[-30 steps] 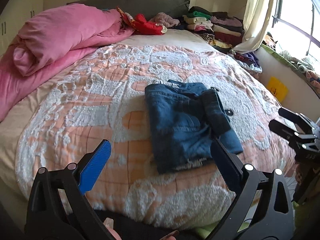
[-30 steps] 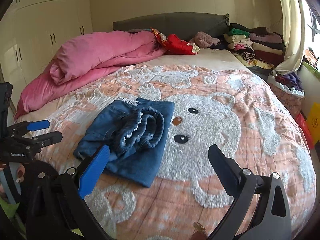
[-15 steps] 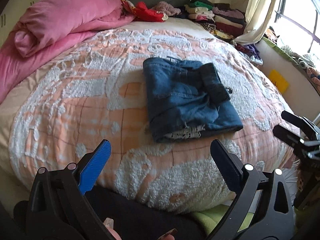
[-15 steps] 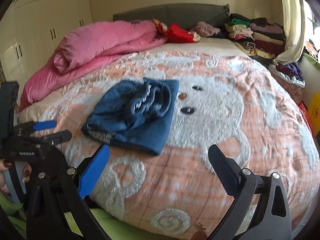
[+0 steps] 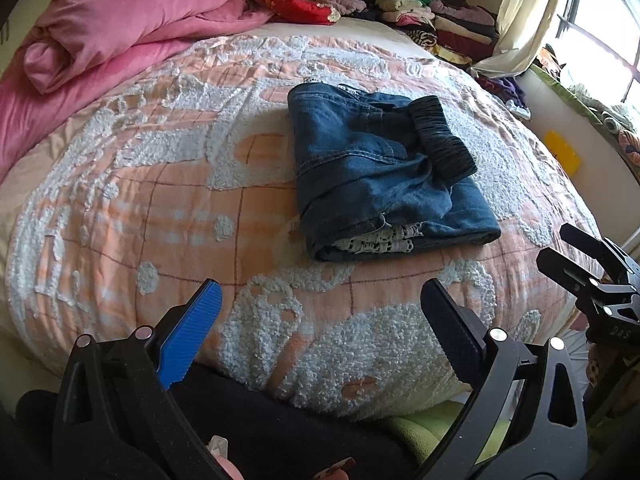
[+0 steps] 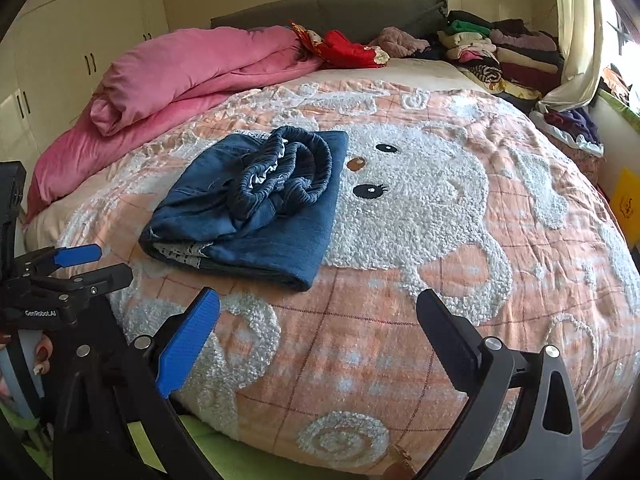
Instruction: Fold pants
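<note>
The blue denim pants (image 5: 380, 176) lie folded in a compact bundle on the peach and white bedspread (image 5: 160, 208), with the dark elastic waistband on top and white lace showing at the near edge. They also show in the right wrist view (image 6: 256, 204). My left gripper (image 5: 320, 316) is open and empty, held off the bed's near edge, short of the pants. My right gripper (image 6: 318, 320) is open and empty, also back from the pants. Each gripper shows in the other's view: the right one (image 5: 580, 260) and the left one (image 6: 80, 264).
A pink duvet (image 5: 120, 28) is bunched at the far left of the bed. Red cloth (image 5: 300, 4) and stacks of folded clothes (image 5: 440, 24) lie by the headboard. A curtain and window (image 5: 560, 12) are at the right. White wardrobes (image 6: 60, 60) stand at the left.
Both grippers have drawn back and lowered toward the bed's near edge, away from the pants. The pants have not moved. Both stay open.
</note>
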Available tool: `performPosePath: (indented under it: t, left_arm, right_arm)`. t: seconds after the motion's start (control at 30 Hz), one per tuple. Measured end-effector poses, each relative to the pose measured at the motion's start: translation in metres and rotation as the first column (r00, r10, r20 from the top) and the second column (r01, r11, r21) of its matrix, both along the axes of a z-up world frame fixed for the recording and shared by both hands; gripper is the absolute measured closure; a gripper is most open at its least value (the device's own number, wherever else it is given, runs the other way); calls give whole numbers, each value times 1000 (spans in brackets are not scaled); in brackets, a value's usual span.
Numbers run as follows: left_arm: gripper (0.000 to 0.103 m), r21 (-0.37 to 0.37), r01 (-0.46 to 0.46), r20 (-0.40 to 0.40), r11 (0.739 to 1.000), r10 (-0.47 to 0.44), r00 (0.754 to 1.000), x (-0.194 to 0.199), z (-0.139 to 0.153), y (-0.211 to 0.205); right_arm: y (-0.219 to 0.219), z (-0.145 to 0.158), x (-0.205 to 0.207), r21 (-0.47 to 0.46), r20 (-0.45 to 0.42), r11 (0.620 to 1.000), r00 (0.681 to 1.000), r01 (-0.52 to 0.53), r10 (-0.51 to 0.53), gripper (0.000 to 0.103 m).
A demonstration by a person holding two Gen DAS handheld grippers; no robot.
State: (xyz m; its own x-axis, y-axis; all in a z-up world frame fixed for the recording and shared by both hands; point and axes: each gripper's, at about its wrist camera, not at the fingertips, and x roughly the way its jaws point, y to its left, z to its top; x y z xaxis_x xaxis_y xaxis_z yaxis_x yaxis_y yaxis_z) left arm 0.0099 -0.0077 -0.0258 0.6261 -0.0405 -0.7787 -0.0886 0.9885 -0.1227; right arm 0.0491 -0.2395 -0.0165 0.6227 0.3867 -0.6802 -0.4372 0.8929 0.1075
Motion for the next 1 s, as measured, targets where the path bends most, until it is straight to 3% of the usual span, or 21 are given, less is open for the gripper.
performPosePath:
  t: [1.0]
  left_arm:
    - [10, 13, -27, 9, 1000, 27, 1000, -1, 5, 6]
  right_arm:
    - [-2, 5, 0, -3, 17, 1000, 1000, 4, -4, 5]
